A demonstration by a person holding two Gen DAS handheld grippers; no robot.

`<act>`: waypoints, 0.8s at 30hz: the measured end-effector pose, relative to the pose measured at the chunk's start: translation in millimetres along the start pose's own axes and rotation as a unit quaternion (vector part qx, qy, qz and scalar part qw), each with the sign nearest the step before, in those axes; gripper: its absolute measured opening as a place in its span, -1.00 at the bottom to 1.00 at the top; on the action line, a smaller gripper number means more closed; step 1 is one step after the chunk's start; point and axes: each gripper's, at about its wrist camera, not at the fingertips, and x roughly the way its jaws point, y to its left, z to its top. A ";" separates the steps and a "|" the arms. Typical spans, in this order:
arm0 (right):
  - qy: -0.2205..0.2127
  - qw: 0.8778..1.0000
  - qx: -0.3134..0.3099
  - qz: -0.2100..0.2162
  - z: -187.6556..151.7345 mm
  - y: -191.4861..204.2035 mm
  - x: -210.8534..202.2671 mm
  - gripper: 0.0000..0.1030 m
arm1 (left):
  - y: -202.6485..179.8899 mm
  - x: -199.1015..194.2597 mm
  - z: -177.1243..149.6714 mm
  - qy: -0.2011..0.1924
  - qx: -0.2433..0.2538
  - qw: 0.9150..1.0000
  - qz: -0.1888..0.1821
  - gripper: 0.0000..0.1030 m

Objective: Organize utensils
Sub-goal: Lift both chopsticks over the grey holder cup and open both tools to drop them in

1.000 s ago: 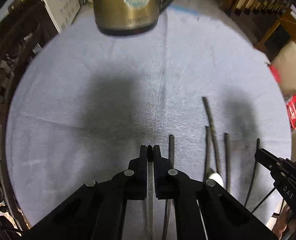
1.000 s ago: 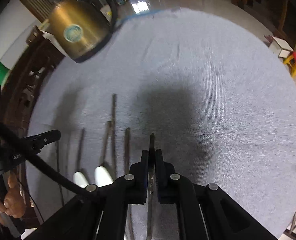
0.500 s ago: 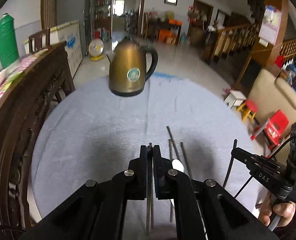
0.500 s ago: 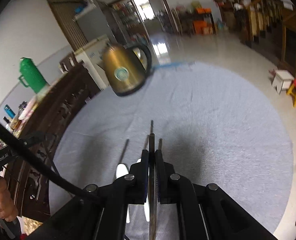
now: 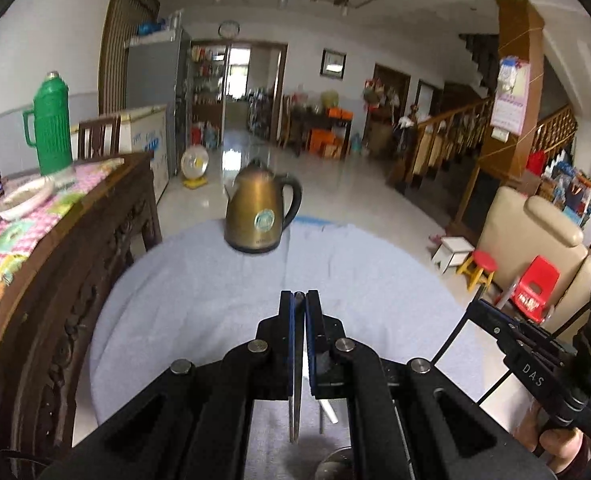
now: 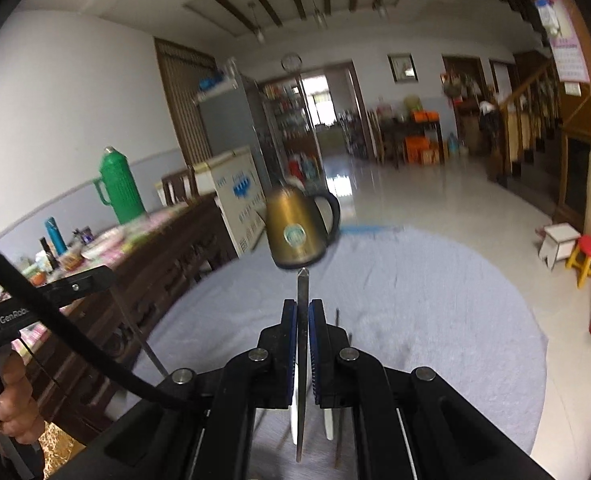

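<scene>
Chopstick stands pinched between the two pads of the right gripper. It is thin and metal-grey. Its pointed end goes out past the fingertips toward the brass kettle, and its other end hangs down below the gripper body. The jaws of this gripper are pressed together on it, so it is lifted off the round table with the pale blue cloth.

The left gripper is also clenched. A thin dark stick runs down between its pads and shows below the fingers. It does not come out past the fingertips in this view. It is probably a second chopstick, but the part that shows is short and half hidden by the gripper body.

More utensils lie on the cloth under the two grippers. In the right wrist view a dark stick lies just to the right of the fingers, and a white handle shows below the gripper. In the left wrist view a white handle also lies on the cloth, close beside the held stick.

The kettle stands at the far edge of the table, well apart from both grippers. A dark wooden sideboard stands along the left of the table, with a green thermos on it. A hand holds the left gripper at the left edge of the right wrist view.
</scene>
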 end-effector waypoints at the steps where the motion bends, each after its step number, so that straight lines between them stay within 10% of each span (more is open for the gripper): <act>1: -0.011 1.000 -0.002 0.003 2.2 3.7 -8.2 -0.88 | -1.5 -10.7 2.2 -0.011 0.001 1.000 -0.004 -0.90; 10: -0.069 0.996 -0.026 0.048 16.5 41.8 -67.5 -0.88 | -13.8 -72.4 -0.5 -0.071 0.004 0.997 -0.041 -0.90; 24: 0.021 0.998 -0.041 0.042 -40.4 59.1 -42.2 -0.87 | -2.4 -44.1 -56.5 0.015 -0.029 0.999 -0.041 -0.90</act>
